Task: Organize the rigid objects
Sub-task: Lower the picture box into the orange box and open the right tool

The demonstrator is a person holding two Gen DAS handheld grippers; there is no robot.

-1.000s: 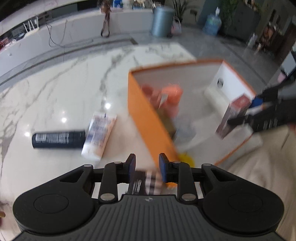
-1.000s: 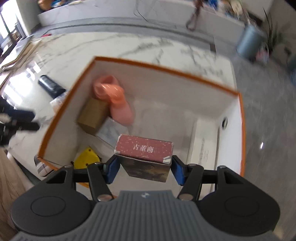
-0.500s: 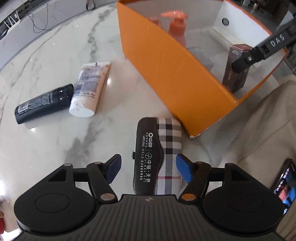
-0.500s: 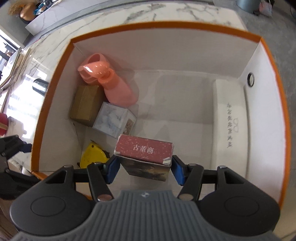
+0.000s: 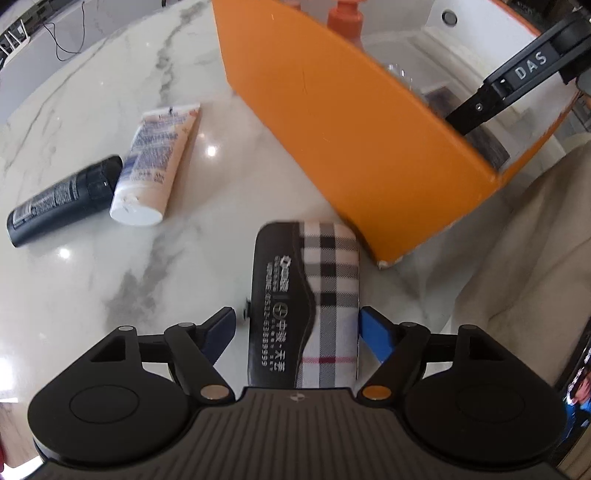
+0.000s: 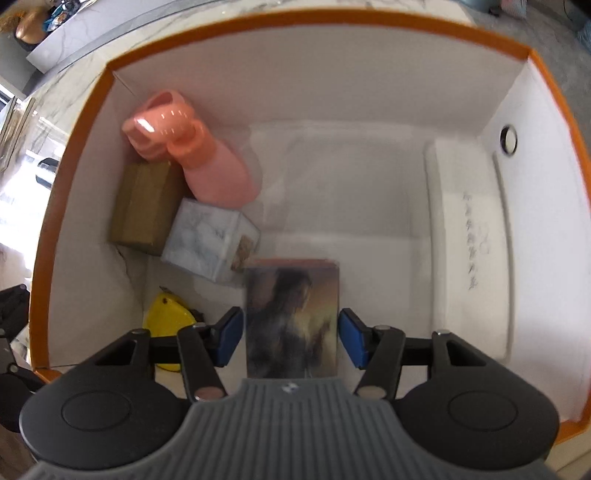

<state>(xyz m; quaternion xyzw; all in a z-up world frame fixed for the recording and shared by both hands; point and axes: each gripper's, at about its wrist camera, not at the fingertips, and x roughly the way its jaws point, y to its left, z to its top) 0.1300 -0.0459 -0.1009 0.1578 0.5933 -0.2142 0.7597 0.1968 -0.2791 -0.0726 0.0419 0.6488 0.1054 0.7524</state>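
Our left claw point(image 5: 295, 332) has dropped onto the plaid case point(image 5: 306, 299), and its jaws are opening — one pad clear, the other just beside it, no grip yet. Our right claw point(image 6: 291, 336) has sunk into the orange box point(image 6: 280, 22); the card box point(image 6: 291, 321) has tipped flat between its half-open pads, so we cannot tell whether it is held. Beyond it lie four items. Left of the left claw — two tubes, one white point(image 5: 155, 166), one black point(image 5: 62, 199).
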